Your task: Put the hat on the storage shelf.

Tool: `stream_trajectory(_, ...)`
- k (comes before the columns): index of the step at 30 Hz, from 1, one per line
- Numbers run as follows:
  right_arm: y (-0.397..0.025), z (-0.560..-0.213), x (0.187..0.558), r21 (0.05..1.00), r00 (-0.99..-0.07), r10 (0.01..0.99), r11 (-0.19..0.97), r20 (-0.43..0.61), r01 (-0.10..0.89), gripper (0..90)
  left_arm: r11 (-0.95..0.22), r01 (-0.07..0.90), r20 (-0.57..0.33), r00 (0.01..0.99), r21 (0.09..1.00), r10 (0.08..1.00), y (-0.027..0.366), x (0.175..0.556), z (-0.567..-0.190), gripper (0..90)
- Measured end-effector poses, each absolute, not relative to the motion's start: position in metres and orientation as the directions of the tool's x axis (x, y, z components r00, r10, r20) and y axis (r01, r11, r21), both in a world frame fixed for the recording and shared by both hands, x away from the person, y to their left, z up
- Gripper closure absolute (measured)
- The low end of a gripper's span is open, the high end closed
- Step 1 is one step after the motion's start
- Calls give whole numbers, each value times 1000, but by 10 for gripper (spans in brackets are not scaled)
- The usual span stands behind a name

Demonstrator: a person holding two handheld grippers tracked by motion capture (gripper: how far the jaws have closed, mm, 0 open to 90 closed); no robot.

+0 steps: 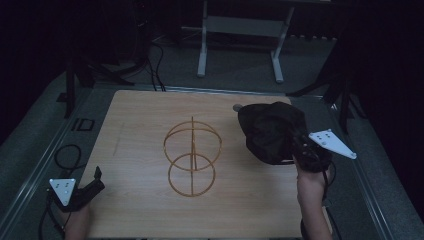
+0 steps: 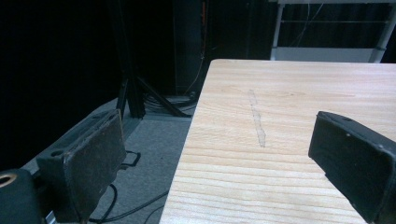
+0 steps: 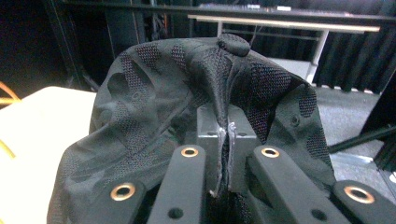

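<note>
So there's a light wooden table [image 1: 150,210] in a pretty dark room, and sitting about in the middle of it is this thin gold wire stand [image 1: 192,156], basically a few hoops crossing each other around an upright rod. Everything else is easiest to place off that stand. To the right of it and a little farther back, the right gripper [image 1: 295,142] is pinching a black cap [image 1: 270,131] and holding it near the table's right edge, well apart from the stand. In the right gripper view the jaws are squeezed tight together with a fold of the cap [image 3: 196,88] fabric caught between them, and you can see the mesh-patterned panels and the little button on top of the crown. The grey three-cornered plate sticks out to the right of that hand. The left gripper [image 1: 96,179] is way off to the stand's left and nearer to the person, hanging right at the table's near-left corner. Its jaws are spread wide with nothing between them; in the left gripper view one black pad [image 2: 95,163] sits over the floor off the table edge and the other is over the wood, where there's a faint pale streak [image 2: 257,119] on the surface.
</note>
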State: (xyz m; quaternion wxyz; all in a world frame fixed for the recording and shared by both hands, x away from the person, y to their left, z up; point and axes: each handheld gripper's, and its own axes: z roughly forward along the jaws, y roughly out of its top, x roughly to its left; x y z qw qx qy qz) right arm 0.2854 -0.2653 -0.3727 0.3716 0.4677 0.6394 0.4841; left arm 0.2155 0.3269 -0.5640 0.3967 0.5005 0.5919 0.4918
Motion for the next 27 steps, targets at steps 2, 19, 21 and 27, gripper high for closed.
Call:
stream_trajectory(2,-267,-364,284,971,-293,956,80,-10,227,869,15,203,23,-184,979,983,327,216,-564,42)
stream_trajectory(19,-247,-308,278,989,-361,932,90,-43,117,870,16,203,23,-185,979,982,327,216,-564,43)
stream_trajectory(21,-240,-304,278,990,-378,925,94,-46,110,870,16,204,23,-184,979,983,327,216,-564,42)
stream_trajectory(27,-223,-297,276,991,-417,907,102,-55,89,870,15,205,23,-183,979,983,327,216,-564,42)
